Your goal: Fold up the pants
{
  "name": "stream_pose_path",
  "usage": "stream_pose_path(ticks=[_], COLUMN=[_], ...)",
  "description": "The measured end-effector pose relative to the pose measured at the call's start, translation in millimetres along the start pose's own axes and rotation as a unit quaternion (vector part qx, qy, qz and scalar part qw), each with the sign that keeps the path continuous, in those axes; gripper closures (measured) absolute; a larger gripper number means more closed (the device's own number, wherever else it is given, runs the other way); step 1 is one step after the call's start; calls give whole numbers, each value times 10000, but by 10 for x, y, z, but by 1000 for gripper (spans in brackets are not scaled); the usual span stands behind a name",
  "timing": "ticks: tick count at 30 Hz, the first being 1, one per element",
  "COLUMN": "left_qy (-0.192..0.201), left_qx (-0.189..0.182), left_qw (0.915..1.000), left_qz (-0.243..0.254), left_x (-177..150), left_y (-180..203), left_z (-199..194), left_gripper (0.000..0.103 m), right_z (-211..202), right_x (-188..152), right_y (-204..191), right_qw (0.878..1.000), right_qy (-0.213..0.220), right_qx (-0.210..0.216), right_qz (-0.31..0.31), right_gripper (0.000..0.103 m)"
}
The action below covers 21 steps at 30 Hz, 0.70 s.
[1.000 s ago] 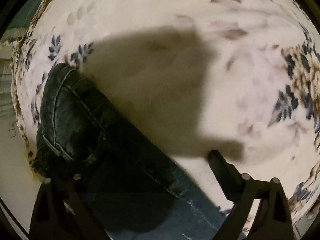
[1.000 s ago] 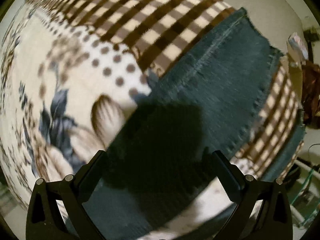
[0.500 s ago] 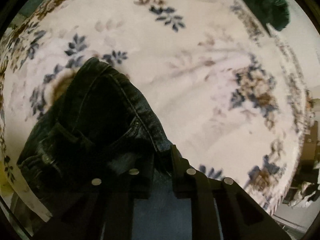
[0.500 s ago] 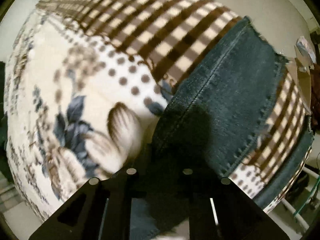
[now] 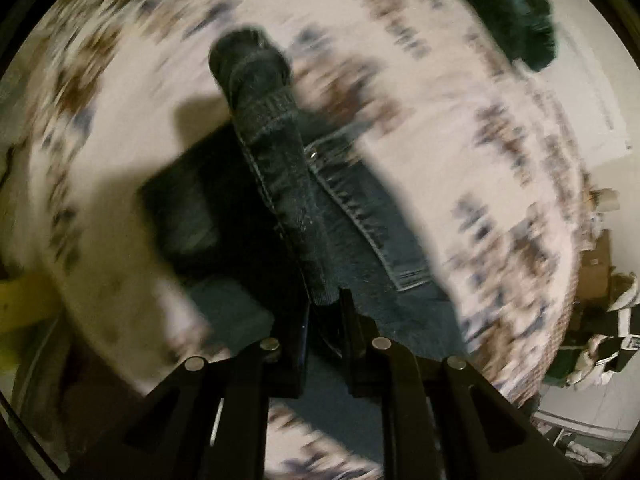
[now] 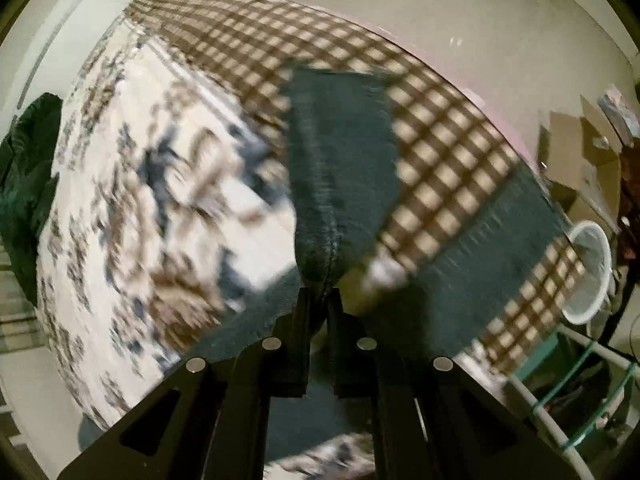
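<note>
Lifting the pants (image 5: 288, 184) off the patterned blanket (image 5: 480, 128) is the step judged to be in hand: both ends are raised for a fold. On the left wrist view the waistband end hangs clear above the blanket, with the rest of the dark denim spread below it; on the right wrist view a leg (image 6: 340, 168) is drawn up above the blanket's checked border (image 6: 440, 128), the other leg lying beside it. Carrying one end over the other and laying it flat is called for next. The left gripper (image 5: 324, 308) and right gripper (image 6: 319, 300) have just been closing, and their fingers are pinched nearly together on denim.
</note>
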<state>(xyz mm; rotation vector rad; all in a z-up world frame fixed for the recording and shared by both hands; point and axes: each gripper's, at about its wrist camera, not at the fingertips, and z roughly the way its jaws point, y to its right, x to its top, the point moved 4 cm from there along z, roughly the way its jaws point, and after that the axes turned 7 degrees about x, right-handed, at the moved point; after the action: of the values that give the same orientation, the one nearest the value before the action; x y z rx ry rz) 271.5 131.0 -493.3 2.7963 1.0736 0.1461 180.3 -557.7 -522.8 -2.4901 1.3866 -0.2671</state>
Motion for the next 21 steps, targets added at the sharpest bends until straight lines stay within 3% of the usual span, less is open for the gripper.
stream_pose_path(ticks=[3,6,10,11,12,13,14,15,19,21], left_qy=[-363,-489,-514,-465,-416,-356,-304,-247,83,224], left_qx=[119,73,-190,-266,-325,-357,-329,-332,-4,255], left_qw=[9982,9966,9951,9949,9948,9948,9951,9953,9984,9991], left_qz=[-452,-666,-829,-854,-872,-881,-876,-874,-562,-249], left_x=[-255,-365,-381,-382,-389,-401,-413,-428,-420,-421], left_y=[-426,-555,-549,-537,-539,-536,-529,-527,-426,-363], left_z=[436,760,772,712,663,604,545,494,405,415], left_gripper=[91,88,86,82,72,54,44,29,27,27], right_z=[126,394,623,626,598,552,475,420,223,239], right_x=[-339,-550,-580,-572,-558,-548,-539,-522,-395,-278], right_y=[398,643,856,882,896,891,869,831,526,296], right_qw=[9997,9986,9973,9970,9971,9974,9977,9977,9907,9830], right_qy=[-177,-386,-687,-732,-733,-695,-598,-500,-100,68], right_qx=[-150,-350,-248,-221,-214,-182,-172,-198,-360,-524], right_qz=[94,32,97,93,31,-77,-258,-421,-1309,-1756], right_gripper=[95,96,93,84,79,64,50,46,26,22])
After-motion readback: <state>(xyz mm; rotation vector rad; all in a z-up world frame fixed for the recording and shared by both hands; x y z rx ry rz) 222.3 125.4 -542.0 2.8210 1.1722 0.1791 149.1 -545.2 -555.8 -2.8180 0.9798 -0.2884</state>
